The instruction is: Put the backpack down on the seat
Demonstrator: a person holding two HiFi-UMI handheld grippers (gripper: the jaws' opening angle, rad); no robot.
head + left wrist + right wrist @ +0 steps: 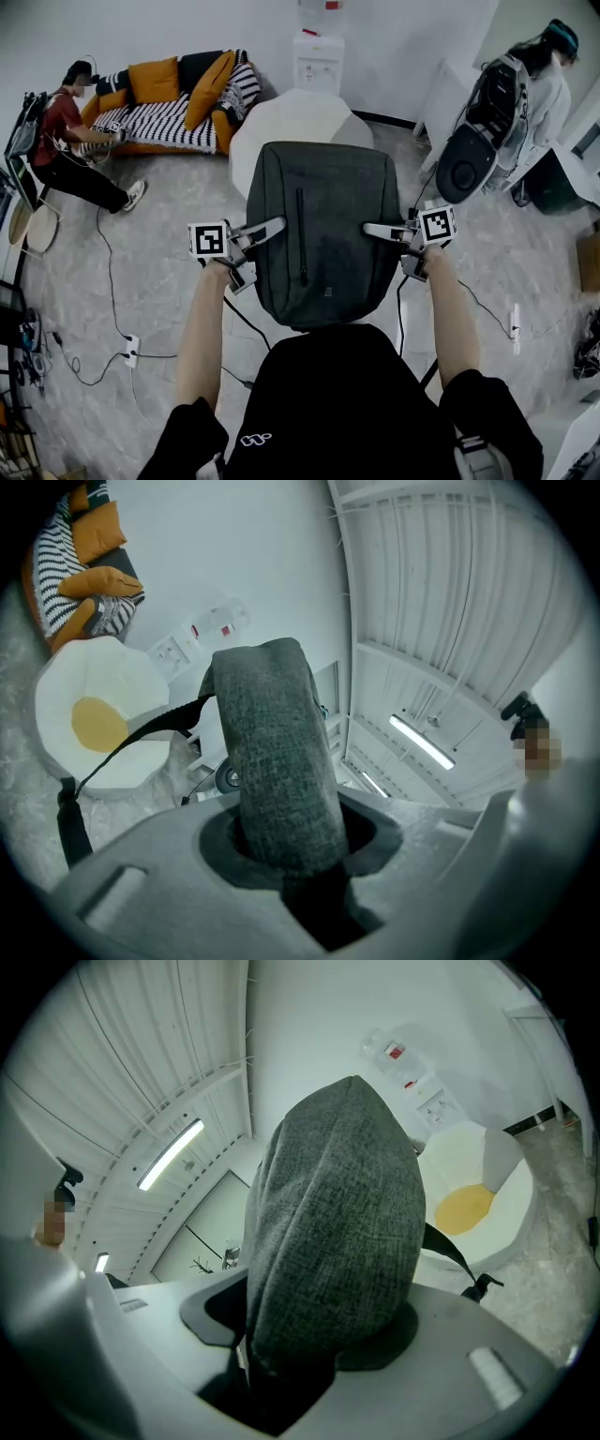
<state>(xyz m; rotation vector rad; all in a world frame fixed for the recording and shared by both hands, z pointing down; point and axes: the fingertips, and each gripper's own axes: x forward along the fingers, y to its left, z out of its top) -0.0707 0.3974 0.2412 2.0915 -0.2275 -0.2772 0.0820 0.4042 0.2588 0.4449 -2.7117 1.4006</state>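
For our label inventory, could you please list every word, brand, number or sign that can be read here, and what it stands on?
Nothing reads clearly.
Water dispenser: red label on top, too small.
Backpack: small patch low on the front, too small.
Black top: white looped logo, no legible letters.
Left claw and right claw: square black-and-white markers on their cubes, no words.
Wall signs: red marks, blurred.

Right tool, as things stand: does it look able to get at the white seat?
Likely yes. The right tool, shut on the backpack, hangs short of the white seat, and nothing else shows between them. The bag would go along.
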